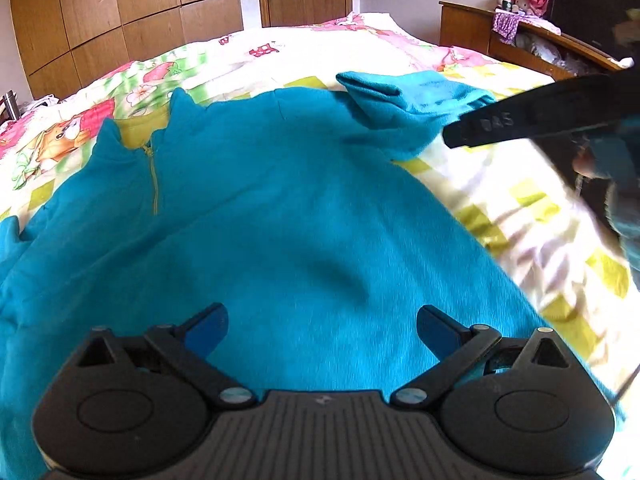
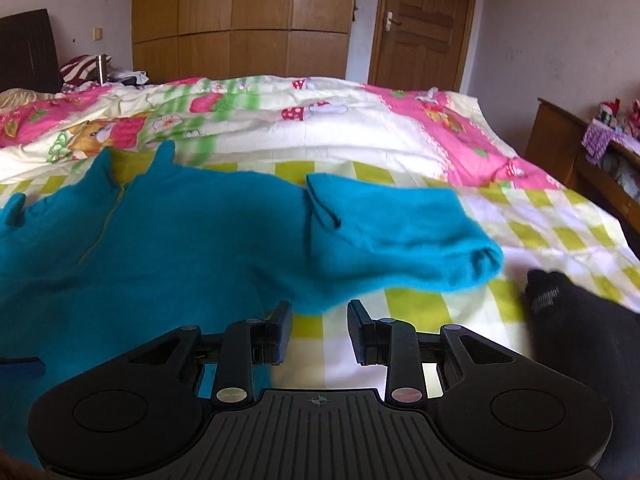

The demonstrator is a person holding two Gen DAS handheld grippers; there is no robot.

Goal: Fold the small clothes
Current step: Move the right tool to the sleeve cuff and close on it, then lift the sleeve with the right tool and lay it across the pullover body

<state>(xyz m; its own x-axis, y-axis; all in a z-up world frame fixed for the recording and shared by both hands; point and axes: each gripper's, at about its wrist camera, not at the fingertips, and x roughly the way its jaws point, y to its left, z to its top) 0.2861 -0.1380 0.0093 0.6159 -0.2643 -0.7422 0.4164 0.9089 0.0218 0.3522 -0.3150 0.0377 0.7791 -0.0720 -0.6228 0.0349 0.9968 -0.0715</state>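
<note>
A teal fleece pullover lies flat on the bed, its collar and yellow zip toward the left. One sleeve is doubled over at the far right shoulder. My left gripper hovers over the pullover's lower body, open wide, with nothing between its blue pads. In the right wrist view the pullover fills the left side, and the folded sleeve lies just ahead. My right gripper is open over the pullover's right edge and holds nothing. It shows as a black finger beside the sleeve.
The bed has a yellow-green checked sheet and a pink cartoon quilt bunched behind. A black garment lies at the right. A wooden headboard shelf with clutter stands to the right; wardrobes and a door are beyond.
</note>
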